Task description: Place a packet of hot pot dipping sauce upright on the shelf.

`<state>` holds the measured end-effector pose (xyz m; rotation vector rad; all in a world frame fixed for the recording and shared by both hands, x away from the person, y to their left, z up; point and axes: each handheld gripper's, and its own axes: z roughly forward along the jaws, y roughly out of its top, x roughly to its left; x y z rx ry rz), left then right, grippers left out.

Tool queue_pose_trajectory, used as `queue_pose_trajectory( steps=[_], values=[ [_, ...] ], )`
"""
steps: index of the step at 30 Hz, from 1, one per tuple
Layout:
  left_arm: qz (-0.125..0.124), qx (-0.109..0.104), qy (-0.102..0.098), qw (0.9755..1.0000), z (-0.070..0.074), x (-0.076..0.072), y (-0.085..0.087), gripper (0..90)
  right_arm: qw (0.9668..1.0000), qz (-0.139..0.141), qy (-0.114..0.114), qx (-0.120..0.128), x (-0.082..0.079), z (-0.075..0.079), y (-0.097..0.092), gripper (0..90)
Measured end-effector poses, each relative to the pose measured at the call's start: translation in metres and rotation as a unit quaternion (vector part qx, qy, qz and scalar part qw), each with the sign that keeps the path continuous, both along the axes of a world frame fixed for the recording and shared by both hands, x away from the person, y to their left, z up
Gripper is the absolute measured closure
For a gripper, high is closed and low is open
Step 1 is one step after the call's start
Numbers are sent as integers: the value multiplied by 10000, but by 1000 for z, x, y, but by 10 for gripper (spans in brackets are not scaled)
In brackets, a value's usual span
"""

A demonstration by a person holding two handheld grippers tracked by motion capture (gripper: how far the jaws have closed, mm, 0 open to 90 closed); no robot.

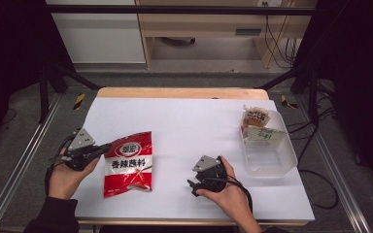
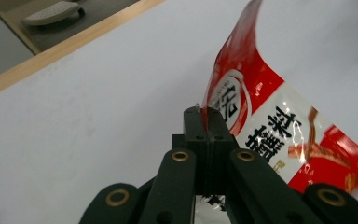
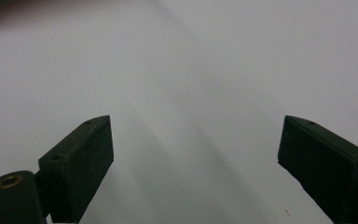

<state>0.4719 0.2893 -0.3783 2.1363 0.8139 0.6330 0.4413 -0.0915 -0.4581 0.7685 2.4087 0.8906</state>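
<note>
A red and white snack bag [image 1: 128,163] with dark printed characters lies left of centre on the white table [image 1: 189,126]. My left gripper [image 1: 108,146] is shut on the bag's upper left edge. In the left gripper view the bag [image 2: 270,116] rises from between the closed jaws, its pinched edge lifted off the table. My right gripper [image 1: 192,186] rests low on the table near the front, right of the bag. In the right gripper view its jaws stand wide apart over bare table, and the right gripper [image 3: 196,154] holds nothing.
A clear plastic tub [image 1: 268,148] stands at the right side of the table with packaged snacks [image 1: 256,119] at its far end. A wooden edge [image 1: 177,92] borders the table's far side. Cables [image 1: 320,145] hang beyond the right edge.
</note>
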Motion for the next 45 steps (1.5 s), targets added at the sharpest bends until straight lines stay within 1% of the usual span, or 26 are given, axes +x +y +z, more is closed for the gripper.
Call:
queue_pose_trajectory(
  steps=[1,4,6,7,8,9,10,12,14,16,17,18,19,20,22,24,26,27,29,30,31,33,37,38,40,45],
  values=[
    [-78,76,-22,9999,3,3,-5,900,10000,43,-15,-16,0,2,1,110],
    [-283,131,-92,9995,9,9,-21,900,9999,134,-64,-82,2,13,5,122],
    [-419,163,-95,9989,11,13,-32,900,9998,189,-41,-8,3,23,7,150],
    [-474,225,-107,9986,13,14,-37,900,9998,217,-26,21,4,29,8,143],
    [-513,244,-114,9983,14,15,-43,900,9998,193,-54,-21,6,36,9,140],
    [-540,208,-129,9982,15,16,-45,900,9999,137,-24,-73,8,44,11,159],
    [-584,185,-142,9980,15,16,-49,900,9998,150,0,-100,10,48,12,162],
    [-636,241,-146,9976,14,16,-53,900,9997,193,24,-138,13,57,14,171],
    [-675,285,-135,9972,11,14,-55,900,9994,269,18,-227,17,66,16,219],
    [-691,221,-154,9972,8,12,-55,900,9992,303,31,-248,22,71,17,203],
    [-691,221,-154,9972,8,12,-55,900,9992,312,53,-263,25,73,18,213],
    [-710,255,-157,9970,8,11,-55,900,9988,358,71,-312,29,74,20,223],
    [-703,242,-165,9971,8,11,-55,900,9986,392,102,-341,31,75,21,222],
    [-707,173,-183,9972,9,10,-55,900,9982,414,137,-418,32,76,22,222],
    [-723,122,-227,9970,13,8,-56,900,9979,455,187,-423,37,79,24,219],
    [-741,119,-262,9968,16,6,-57,900,9976,492,263,-413,41,82,26,194],
    [-744,103,-282,9968,18,5,-59,900,9973,562,312,-367,42,86,28,169],
    [-757,130,-287,9966,18,4,-59,900,9970,606,330,-363,42,88,29,157],
    [-765,150,-292,9965,18,4,-60,900,9969,634,259,-376,42,91,32,138],
    [-768,142,-292,9965,18,4,-60,900,9969,640,265,-368,42,91,33,134],
    [-768,135,-289,9965,18,4,-60,900,9967,667,265,-367,42,92,33,141],
    [-781,116,-291,9965,18,3,-61,900,9964,692,344,-348,43,92,34,166],
    [-814,166,-309,9961,18,3,-64,900,9951,799,435,-376,46,93,41,200],
    [-816,169,-314,9960,18,3,-64,900,9950,820,463,-330,47,93,43,210],
    [-813,158,-317,9961,18,3,-64,900,9944,887,475,-335,51,93,48,254],
    [-814,122,-336,9960,19,1,-62,900,9924,1017,619,-307,60,90,61,347]
  ],
)
